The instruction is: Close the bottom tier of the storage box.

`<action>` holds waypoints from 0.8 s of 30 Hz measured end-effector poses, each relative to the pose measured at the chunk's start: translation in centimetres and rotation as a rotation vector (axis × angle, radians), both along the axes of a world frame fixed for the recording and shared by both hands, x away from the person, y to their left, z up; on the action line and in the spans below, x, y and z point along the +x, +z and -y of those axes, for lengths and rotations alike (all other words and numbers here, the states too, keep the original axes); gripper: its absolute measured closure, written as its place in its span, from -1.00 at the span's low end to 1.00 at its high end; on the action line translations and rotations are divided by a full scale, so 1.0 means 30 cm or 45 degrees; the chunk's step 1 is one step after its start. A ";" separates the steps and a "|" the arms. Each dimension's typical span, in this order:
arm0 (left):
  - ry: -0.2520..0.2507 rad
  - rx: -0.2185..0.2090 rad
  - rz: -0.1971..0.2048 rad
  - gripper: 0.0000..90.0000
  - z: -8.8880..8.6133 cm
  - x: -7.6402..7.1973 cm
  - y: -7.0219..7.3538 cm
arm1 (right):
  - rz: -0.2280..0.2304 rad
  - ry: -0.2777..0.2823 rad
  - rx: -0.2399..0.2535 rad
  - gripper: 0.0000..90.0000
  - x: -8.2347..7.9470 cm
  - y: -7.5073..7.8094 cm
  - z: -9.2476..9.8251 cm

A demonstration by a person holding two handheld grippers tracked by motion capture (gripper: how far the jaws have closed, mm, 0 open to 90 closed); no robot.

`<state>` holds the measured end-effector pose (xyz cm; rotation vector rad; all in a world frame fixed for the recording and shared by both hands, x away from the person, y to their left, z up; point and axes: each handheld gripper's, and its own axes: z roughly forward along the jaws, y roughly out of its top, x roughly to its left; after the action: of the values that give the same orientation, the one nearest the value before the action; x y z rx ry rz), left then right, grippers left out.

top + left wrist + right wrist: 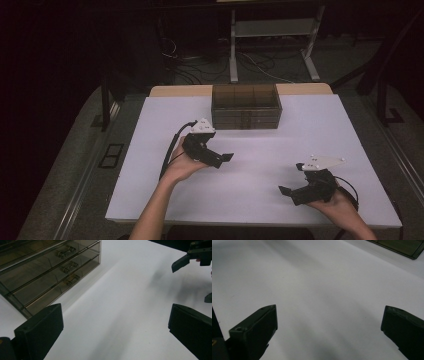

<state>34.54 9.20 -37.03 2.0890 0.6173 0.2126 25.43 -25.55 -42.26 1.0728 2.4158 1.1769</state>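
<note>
A smoky see-through drawer cabinet (246, 106) stands at the back middle of the white table (250, 150). In the left gripper view its three stacked drawers (52, 272) show small metal handles, all pushed in. My left gripper (224, 159) hovers just in front of and to the left of the cabinet, jaws wide open and empty (115, 327). My right gripper (289, 190) sits low near the front right of the table, open too, with bare table between its jaws (329, 327). The right gripper's jaws also appear far off in the left gripper view (192, 257).
A corner of the cabinet (404, 247) appears at the top right of the right gripper view. Beyond the table's far edge is a dark floor with cables and a white metal stand (272, 45). A wooden strip (180, 90) borders the table's back.
</note>
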 end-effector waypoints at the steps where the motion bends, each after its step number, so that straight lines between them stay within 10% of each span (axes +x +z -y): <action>1: 0.004 -0.007 0.003 -1.00 -0.008 -0.003 0.000 | 0.003 0.001 -0.002 -1.00 0.000 0.000 0.001; 24: 0.083 -0.081 0.073 -1.00 -0.117 -0.127 -0.013 | 0.019 -0.024 0.020 -1.00 -0.003 0.010 0.012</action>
<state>30.73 12.69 -37.42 1.9967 0.6499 0.2851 25.35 -25.90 -41.97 1.0856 2.3838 1.1958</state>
